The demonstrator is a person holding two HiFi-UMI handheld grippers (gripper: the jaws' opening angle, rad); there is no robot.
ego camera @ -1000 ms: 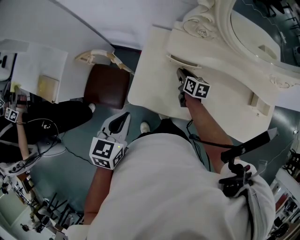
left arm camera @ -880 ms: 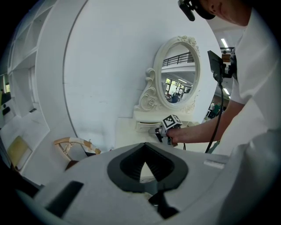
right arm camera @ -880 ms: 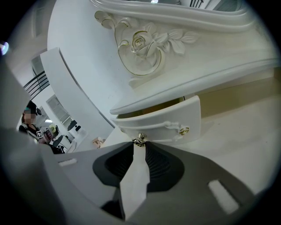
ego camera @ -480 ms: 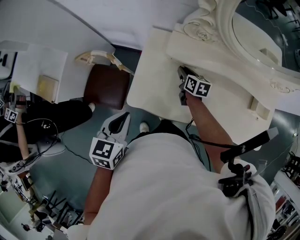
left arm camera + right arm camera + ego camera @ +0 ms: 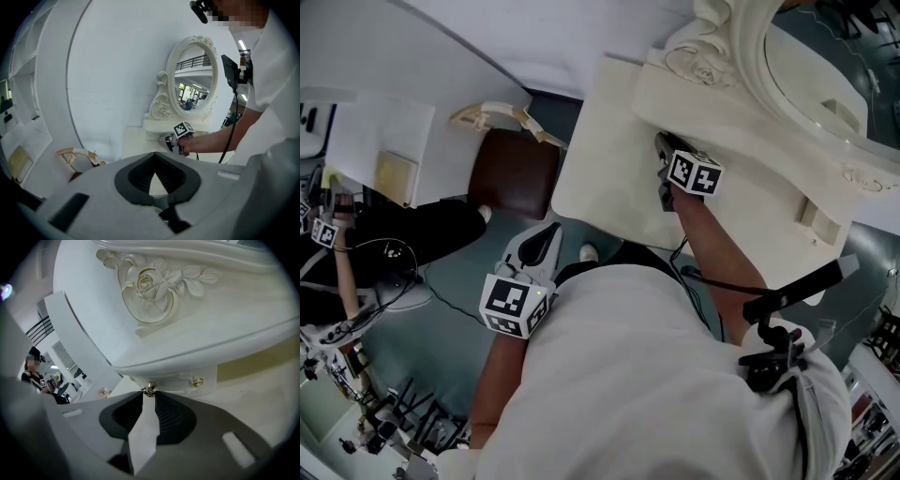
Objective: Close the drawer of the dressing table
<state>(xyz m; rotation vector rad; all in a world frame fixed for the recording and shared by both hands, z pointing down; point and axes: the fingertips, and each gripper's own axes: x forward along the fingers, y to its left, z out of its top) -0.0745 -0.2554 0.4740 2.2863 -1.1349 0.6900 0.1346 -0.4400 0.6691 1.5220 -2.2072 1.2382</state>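
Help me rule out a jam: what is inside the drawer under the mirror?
Its inside is hidden: only the drawer front and the gold knob in the right gripper show.

The drawer slid a little further in, its knob between the right gripper's jaws, which advanced with it.

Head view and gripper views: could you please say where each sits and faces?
Head view: on the person's head, steeply down onto the cream dressing table; torso, arms, left tool, right tool.
Left gripper view: on left tool, facing the oval white-framed mirror; shut jaws.
Right gripper view: on right tool, facing the small brass knob it grips.
Shared: right tool, in head and left gripper views.
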